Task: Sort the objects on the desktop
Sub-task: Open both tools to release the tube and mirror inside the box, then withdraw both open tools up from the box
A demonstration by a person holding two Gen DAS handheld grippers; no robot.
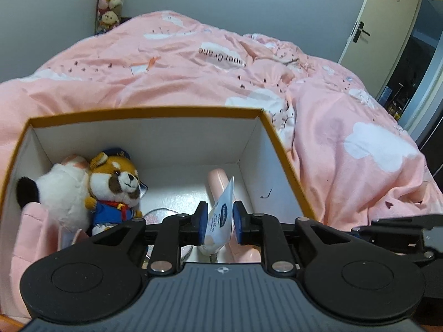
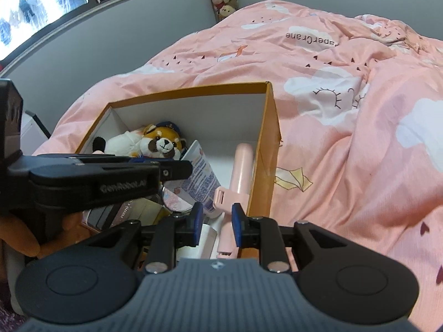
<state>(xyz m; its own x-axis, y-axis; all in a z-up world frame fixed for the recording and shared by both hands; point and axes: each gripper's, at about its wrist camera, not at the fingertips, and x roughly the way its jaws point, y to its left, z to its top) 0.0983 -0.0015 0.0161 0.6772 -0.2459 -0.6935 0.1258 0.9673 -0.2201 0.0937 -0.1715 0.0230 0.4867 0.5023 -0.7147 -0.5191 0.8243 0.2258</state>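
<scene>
An orange cardboard box with white inner walls stands by the bed. My left gripper is over the box with a white cream tube upright between its blue pads; the pads stand close on both sides of it. A red panda plush, a white plush and a pink stick-shaped device lie inside. In the right wrist view my right gripper is open and empty above the box's near right corner, over the pink device. The tube and the left gripper's body show to its left.
A pink quilt covers the bed behind and right of the box. A round compact and small boxes lie at the box's near end. A door stands at the far right. Plush toys hang on the back wall.
</scene>
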